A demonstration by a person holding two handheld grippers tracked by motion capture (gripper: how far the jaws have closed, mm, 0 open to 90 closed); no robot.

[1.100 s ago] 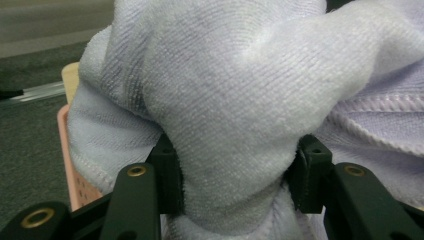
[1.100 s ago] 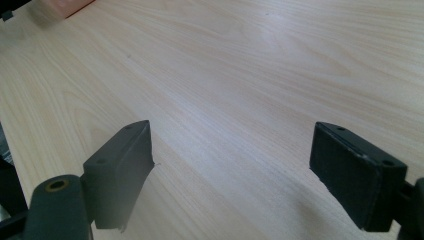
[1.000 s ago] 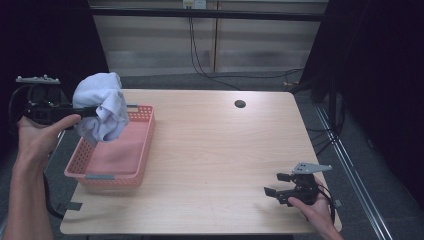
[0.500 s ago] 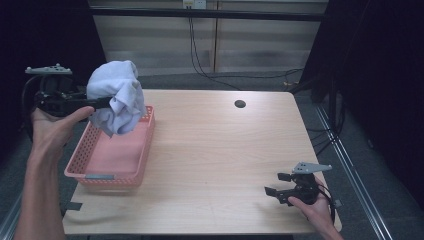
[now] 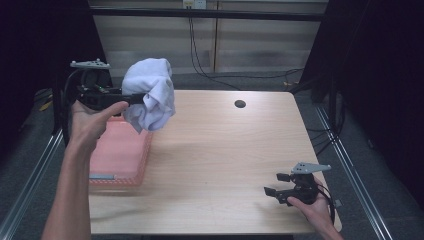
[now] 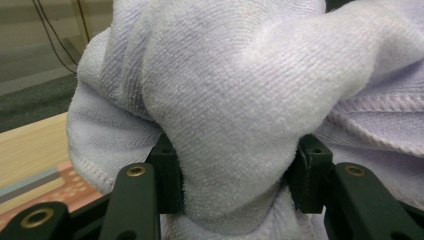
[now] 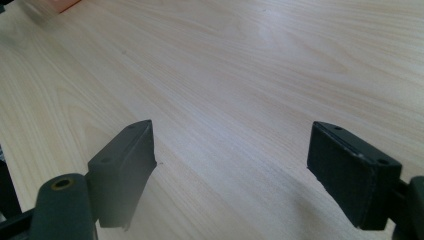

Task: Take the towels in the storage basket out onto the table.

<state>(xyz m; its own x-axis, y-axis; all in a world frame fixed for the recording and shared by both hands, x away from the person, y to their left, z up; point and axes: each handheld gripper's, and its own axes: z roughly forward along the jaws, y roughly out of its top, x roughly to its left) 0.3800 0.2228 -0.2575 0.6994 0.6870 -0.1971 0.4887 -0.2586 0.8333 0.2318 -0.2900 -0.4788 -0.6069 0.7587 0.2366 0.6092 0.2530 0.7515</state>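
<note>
A bunched pale lavender towel [image 5: 155, 85] hangs in the air above the far right corner of a pink basket [image 5: 116, 180]. My left gripper [image 5: 131, 98] is shut on it, held level and pointing right, with a hand on its body. In the left gripper view both black jaws press into a thick fold of the towel [image 6: 240, 75], and my left gripper [image 6: 240, 165] has its pads sunk in the cloth. My right gripper [image 5: 276, 184] rests near the table's front right edge. Its jaws stand wide apart over bare wood, with nothing in my right gripper [image 7: 235, 150].
The wooden table [image 5: 225, 150] has a small dark round hole [image 5: 240, 104] near its far edge. The basket lies along the table's left side. Dark curtains stand on both sides, and cables hang behind the table.
My left gripper has carried the towel to the right, from over the basket's middle toward its right edge. The right gripper has stayed where it was.
</note>
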